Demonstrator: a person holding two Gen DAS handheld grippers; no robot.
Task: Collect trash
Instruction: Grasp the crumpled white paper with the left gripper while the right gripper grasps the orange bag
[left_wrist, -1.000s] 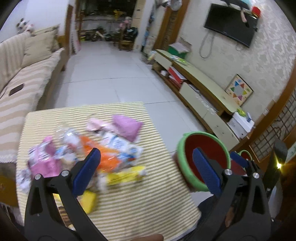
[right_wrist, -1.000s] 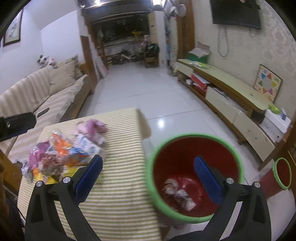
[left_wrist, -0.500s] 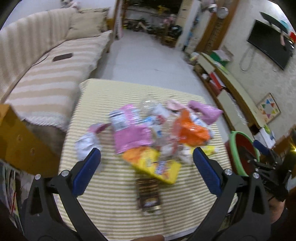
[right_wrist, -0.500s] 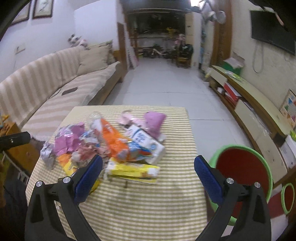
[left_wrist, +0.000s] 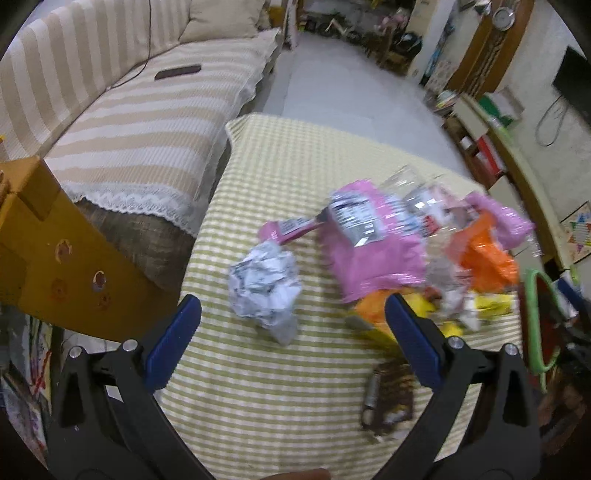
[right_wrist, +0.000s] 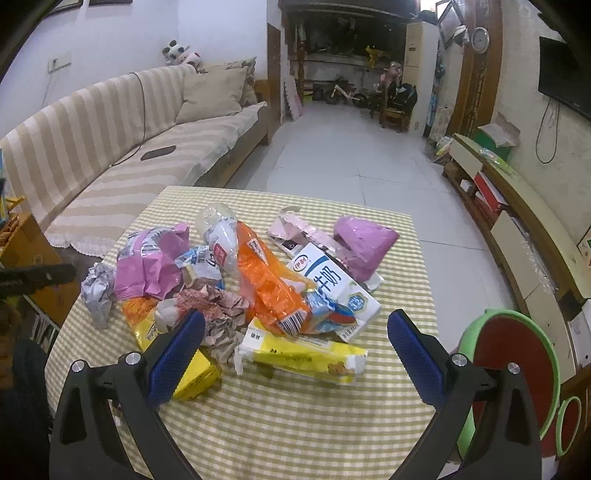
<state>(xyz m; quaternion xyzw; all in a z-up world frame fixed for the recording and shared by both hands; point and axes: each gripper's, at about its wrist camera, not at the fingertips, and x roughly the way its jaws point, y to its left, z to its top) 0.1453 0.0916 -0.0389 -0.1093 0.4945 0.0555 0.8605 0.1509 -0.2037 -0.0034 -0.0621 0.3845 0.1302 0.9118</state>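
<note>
The trash lies in a loose heap on the table's green-and-white striped cloth (right_wrist: 295, 417). In the right wrist view, the heap holds an orange wrapper (right_wrist: 269, 284), a white milk carton (right_wrist: 332, 288), a yellow-and-white packet (right_wrist: 303, 356) at the near edge, a crumpled pink bag (right_wrist: 147, 266), a purple pouch (right_wrist: 364, 243) at the far side, a clear plastic bottle (right_wrist: 218, 232) and a yellow box (right_wrist: 192, 373) partly behind the left finger. A crumpled grey-white paper ball (left_wrist: 264, 286) sits a little apart at the heap's left end, and a dark brown wrapper (left_wrist: 388, 398) lies alone near the table's front edge in the left wrist view.

The left gripper (left_wrist: 291, 328) hangs above the table with its jaws wide apart and nothing between them; the paper ball sits just ahead of the gap, which suggests it is the likeliest next pick. The right gripper (right_wrist: 295, 343) is likewise spread and empty, poised over the near side of the heap, above the yellow-and-white packet.

The green-rimmed red bin (right_wrist: 517, 373) stands on the floor off the table's right side, with a smaller one (right_wrist: 569, 424) beside it. Its contents cannot be seen here.

Judging by how full the table is, most of the work remains: nearly every piece has yet to be carried to the bin, and neither gripper holds anything.
</note>
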